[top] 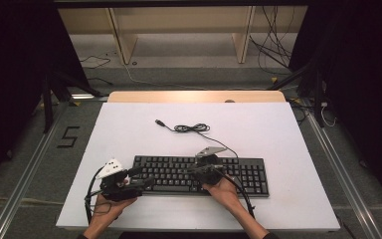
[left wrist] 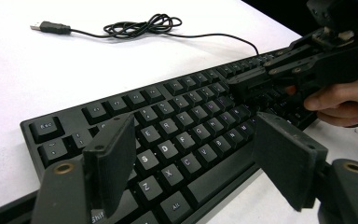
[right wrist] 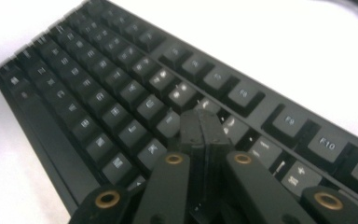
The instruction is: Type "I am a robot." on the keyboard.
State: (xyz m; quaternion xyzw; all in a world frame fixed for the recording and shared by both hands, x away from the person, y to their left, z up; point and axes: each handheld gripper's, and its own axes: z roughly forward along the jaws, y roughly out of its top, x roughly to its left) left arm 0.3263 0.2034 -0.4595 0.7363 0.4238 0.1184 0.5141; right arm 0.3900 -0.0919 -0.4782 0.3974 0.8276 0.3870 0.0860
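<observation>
1. One black rectangular plastic keyboard [top: 201,174] lies flat, mid-table on the white tabletop [top: 288,149], front edge near both hands.
2. Rigid, light-ish; keys give under pressure, so grip by the case ends, not the keycaps.
3. One thin black USB cable [top: 191,128], coiled behind it.
4. Left gripper [left wrist: 193,161]: jaws spread, nothing held. Right gripper [right wrist: 204,128]: clenched empty, tips over keys.
</observation>
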